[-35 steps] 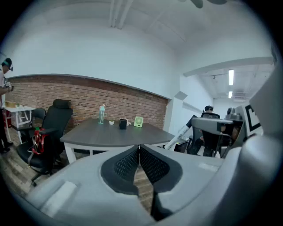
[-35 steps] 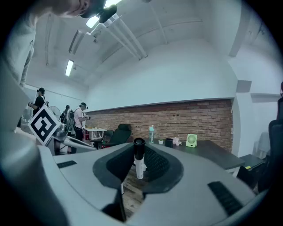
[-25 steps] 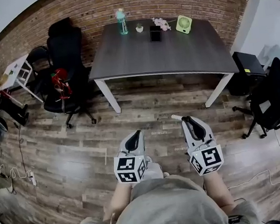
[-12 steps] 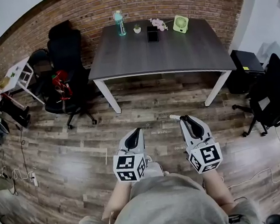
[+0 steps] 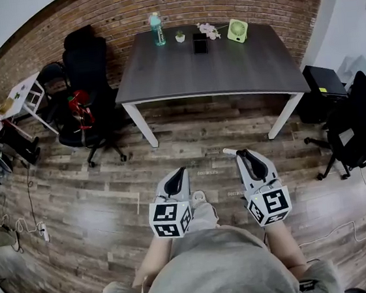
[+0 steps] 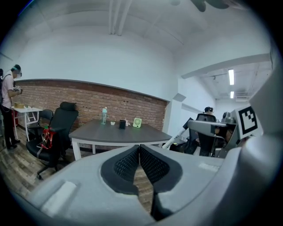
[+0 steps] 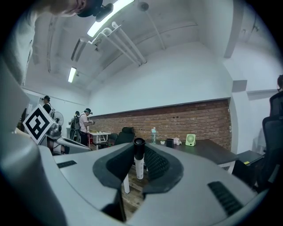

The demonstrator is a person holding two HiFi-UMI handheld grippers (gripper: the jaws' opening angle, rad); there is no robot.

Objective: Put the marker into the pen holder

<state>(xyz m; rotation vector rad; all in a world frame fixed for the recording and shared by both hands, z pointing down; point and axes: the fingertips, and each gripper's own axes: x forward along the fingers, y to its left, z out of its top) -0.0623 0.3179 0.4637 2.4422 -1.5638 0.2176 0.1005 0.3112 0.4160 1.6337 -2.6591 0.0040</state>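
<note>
My right gripper (image 5: 244, 156) is shut on a white marker with a black cap (image 7: 139, 159), whose white end (image 5: 229, 152) pokes out to the left of the jaws in the head view. The left gripper (image 5: 176, 179) is shut with nothing between its pads (image 6: 139, 164). Both are held low in front of the person's body, over the wooden floor. The black pen holder (image 5: 201, 42) stands at the far edge of the dark table (image 5: 214, 73), well beyond both grippers; it also shows small in the gripper views as the pen holder (image 6: 122, 125) and pen holder (image 7: 170, 142).
On the table's far edge stand a teal bottle (image 5: 156, 28), a small plant pot (image 5: 180, 37), a pink toy (image 5: 209, 30) and a green fan (image 5: 238, 30). Black office chairs (image 5: 88, 88) are at the left and a black chair (image 5: 359, 126) at the right. People stand by a white table (image 5: 23, 95).
The view has shifted a little and the person's foot now shows between the grippers. Both grippers keep their places and the marker stays held.
</note>
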